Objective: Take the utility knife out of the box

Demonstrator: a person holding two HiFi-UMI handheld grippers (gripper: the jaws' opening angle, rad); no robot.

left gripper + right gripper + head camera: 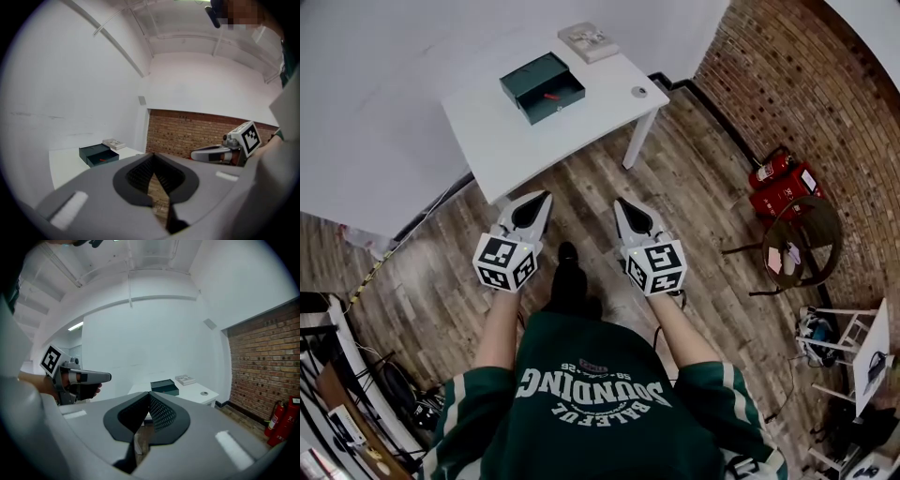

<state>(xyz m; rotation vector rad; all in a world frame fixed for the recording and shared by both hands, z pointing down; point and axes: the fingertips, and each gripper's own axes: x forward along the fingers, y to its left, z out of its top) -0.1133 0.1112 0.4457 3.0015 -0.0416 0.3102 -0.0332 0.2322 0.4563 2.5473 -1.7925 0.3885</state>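
White table [581,131] fills the upper middle of our head view, where the open box [530,80] holds the small red utility knife [549,96], lying roughly across the frame, well apart and straight up-frame from our left gripper [536,204], which, like our right gripper [626,210], is pressed together on nothing, so left seems nearer.

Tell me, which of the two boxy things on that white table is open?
The dark green box: its drawer is pulled out, with something red inside. The pale flat one beyond it, farther from the person, looks closed.
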